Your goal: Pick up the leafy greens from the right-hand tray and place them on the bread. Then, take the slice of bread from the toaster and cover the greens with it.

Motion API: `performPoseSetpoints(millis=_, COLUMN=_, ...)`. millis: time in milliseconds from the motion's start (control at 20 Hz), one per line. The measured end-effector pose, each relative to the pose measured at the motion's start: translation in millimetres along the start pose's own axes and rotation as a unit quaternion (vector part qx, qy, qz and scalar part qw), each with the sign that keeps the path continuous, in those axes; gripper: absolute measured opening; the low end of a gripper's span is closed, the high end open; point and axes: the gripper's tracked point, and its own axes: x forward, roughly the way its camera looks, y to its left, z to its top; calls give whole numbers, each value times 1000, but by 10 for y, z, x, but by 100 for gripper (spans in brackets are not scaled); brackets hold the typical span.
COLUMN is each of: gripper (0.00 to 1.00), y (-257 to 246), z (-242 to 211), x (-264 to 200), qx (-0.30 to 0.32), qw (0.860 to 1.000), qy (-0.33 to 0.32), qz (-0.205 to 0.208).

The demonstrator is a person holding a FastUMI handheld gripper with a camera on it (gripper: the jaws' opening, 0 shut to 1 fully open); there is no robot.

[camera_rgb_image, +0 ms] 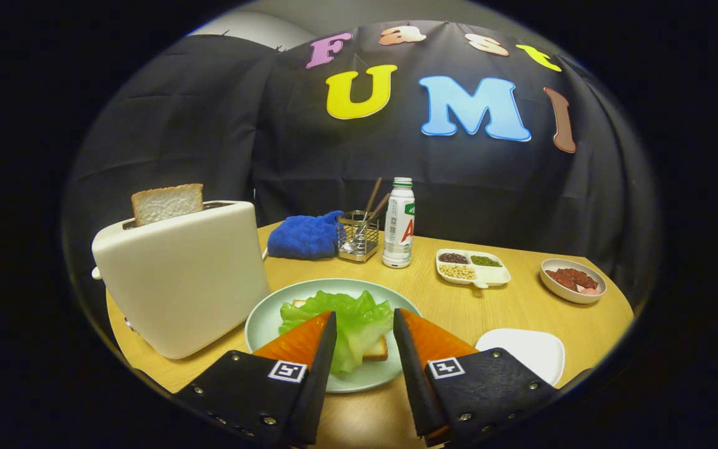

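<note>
Lettuce [346,318] already lies on the bread [376,349] on the plate [265,321] between the released, empty gripper [365,330] fingers, so next comes grasping the toaster [181,280] slice [167,203] at ten o'clock

A light wooden table [521,312] holds a toaster [184,280], green plate [265,321], white tray [524,349], blue cloth [303,237], utensil holder [358,236], bottle [399,224], divided dish [472,268] and bowl [572,280].

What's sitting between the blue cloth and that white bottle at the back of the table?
In the gripper view, a small wire holder with brown sticks in it stands between the blue cloth and the white bottle. The gripper hangs open over the lettuce.
</note>
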Motion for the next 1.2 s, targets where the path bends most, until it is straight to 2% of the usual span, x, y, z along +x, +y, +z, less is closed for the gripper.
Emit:
performPoseSetpoints(millis=150, gripper=57, y=-83, z=90, x=-84, qx=16, qw=1000, qy=-16, qz=-15)
performPoseSetpoints(millis=500, gripper=56, y=-283, z=275, x=-310, qx=70, qw=992, qy=-32, qz=-97)
performPoseSetpoints(millis=700, gripper=56, y=-206, z=401, x=-480, qx=53, qw=990, qy=-50, qz=-118)
performPoseSetpoints(millis=1000, gripper=56, y=304, z=622, x=-734, qx=35, qw=993, qy=-70, qz=-88)
performPoseSetpoints(millis=1200, gripper=56, y=630, z=677, x=-814, qx=51, qw=994, qy=-69, qz=-61)
